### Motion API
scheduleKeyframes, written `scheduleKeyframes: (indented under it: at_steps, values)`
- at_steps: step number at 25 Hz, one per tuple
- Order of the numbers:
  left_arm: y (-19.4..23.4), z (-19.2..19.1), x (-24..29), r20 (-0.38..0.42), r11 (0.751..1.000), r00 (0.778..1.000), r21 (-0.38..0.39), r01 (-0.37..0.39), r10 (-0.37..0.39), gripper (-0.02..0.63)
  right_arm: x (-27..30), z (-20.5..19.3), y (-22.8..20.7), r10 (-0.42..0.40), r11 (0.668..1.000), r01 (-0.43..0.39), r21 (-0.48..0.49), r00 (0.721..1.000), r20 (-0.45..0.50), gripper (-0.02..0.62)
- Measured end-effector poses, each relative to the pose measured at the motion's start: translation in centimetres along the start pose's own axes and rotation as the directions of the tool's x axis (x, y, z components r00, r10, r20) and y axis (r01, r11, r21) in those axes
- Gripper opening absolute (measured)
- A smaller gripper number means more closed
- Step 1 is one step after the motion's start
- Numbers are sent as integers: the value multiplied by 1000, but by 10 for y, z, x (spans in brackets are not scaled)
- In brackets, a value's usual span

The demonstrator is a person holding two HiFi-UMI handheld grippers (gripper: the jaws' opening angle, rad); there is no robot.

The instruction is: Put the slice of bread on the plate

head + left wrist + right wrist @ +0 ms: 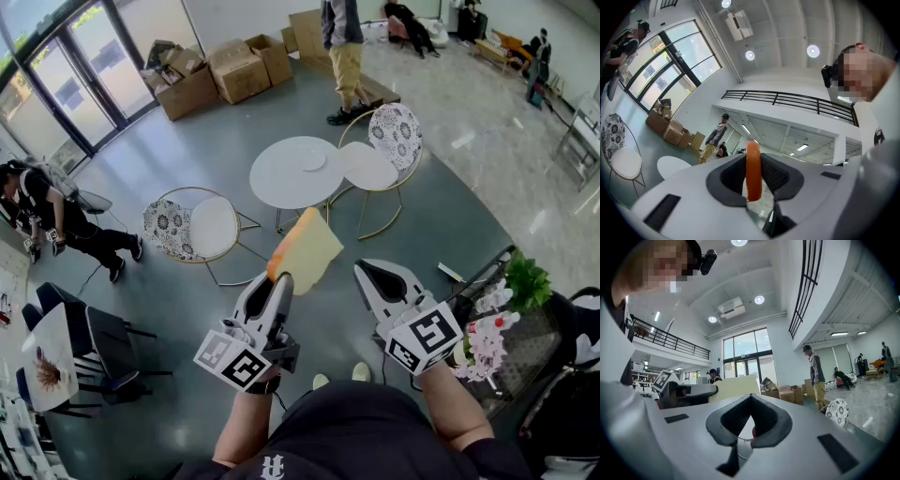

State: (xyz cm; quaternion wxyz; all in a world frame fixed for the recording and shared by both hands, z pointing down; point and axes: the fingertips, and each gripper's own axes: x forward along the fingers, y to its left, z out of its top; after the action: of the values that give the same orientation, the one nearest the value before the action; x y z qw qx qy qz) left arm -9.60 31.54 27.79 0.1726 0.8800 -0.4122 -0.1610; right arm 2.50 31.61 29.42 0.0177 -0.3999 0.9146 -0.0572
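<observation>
- The slice of bread [306,249] is held in the left gripper [280,278], clamped by one edge between the two pads, with most of the slice standing free beyond the tips.
- In the left gripper view the bread is seen edge-on [753,174] as an orange crust, upright between the dark pads, which are kept a narrow way apart by its thickness.
- In the right gripper view its pale face [733,387] is seen to the left of that gripper's own jaws.
- The right gripper [367,270] is carried beside the left one; its jaws are drawn together at the tips, and nothing is seen between them [750,401].
- The plate [312,159], small and white, lies on the round white desk [281,185], towards its far right side.
- The bread is held in the air over the grey floor [187,309], near the desk's closer rim in the head view, apart from the plate and not touching the desk.
- Two chairs with patterned backs are set at the desk, one to the left [214,227] and one to the right [367,166].
- Cardboard boxes [239,70] are stacked further back by the glass doors, and a standing person [342,56] is seen beyond the desk.
</observation>
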Motion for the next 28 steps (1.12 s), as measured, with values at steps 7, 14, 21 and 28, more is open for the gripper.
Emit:
scheduleKeyframes:
  at_steps: [7,14,21,28]
  values:
    - [3,2,7,2,1000,1000,3,-1,1,92,5,4,-4,8,1000,-8,-8,1000,5,1]
    - [6,1,4,-4,1000,1000,0,-14,14,92,0,6,-3,10,1000,-11,15,999,34,2]
    - [5,-2,-1,0,1000,1000,6,-30,30,92,-9,7,-3,12,1000,-13,11,998,54,2]
    - [-5,-10,25,6,999,999,6,-35,35,92,-22,10,-39,4,1000,-6,30,997,74,2]
